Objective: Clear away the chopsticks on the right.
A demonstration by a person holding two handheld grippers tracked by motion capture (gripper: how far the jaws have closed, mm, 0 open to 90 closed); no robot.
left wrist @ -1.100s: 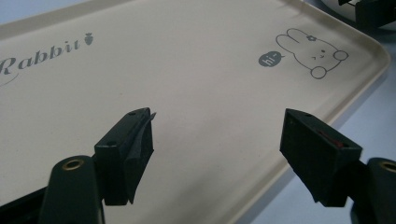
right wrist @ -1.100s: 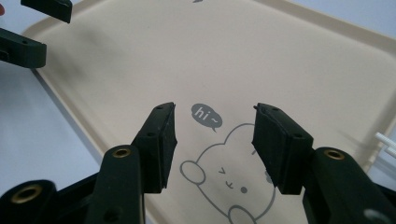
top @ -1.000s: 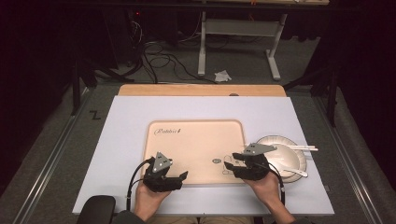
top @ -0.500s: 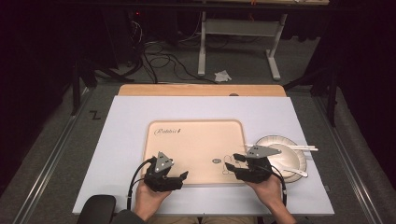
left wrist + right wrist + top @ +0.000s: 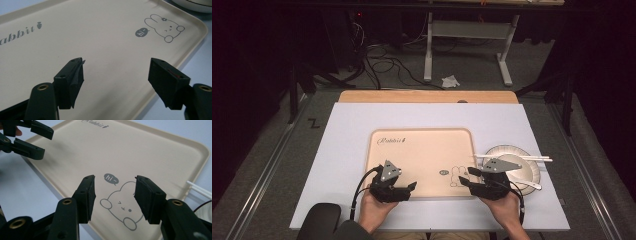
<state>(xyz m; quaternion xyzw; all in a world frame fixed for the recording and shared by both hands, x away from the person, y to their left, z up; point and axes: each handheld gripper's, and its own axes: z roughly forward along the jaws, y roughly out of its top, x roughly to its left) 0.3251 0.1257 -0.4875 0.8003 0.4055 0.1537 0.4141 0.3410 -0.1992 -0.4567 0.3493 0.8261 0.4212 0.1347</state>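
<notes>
- Your left gripper (image 5: pixel 408 187) sits at the near edge of the beige tray (image 5: pixel 422 150), toward its near-left corner, jaws spread wide with nothing between them.
- From the left gripper view, those jaws hang over the bare tray floor (image 5: pixel 100 45), and the tray's near rim runs off to the right beneath the right-hand jaw.
- Your right gripper (image 5: pixel 468 177) is at the tray's near-right corner, also parted and empty.
- In the right gripper view its two jaws straddle the printed rabbit (image 5: pixel 120 205) and the "hi~" bubble (image 5: pixel 110 178); whether the tips touch the surface, you cannot tell.
- The tray lies flat in the middle of the white board (image 5: pixel 342 150) on the table, long axis running left to right, long sides parallel with the table's near edge.
- Its script lettering (image 5: pixel 394 141) sits at the far-left corner, the rabbit print (image 5: pixel 458 176) at the near-right corner.
- Just beside the tray's right edge sits a white plate (image 5: pixel 524 170), close to the board's right edge.
- White utensils (image 5: pixel 532 158) lie across the plate, long axis left to right, one end reaching toward the tray.
- Your grippers are well apart, one at each end of the tray's near edge.
</notes>
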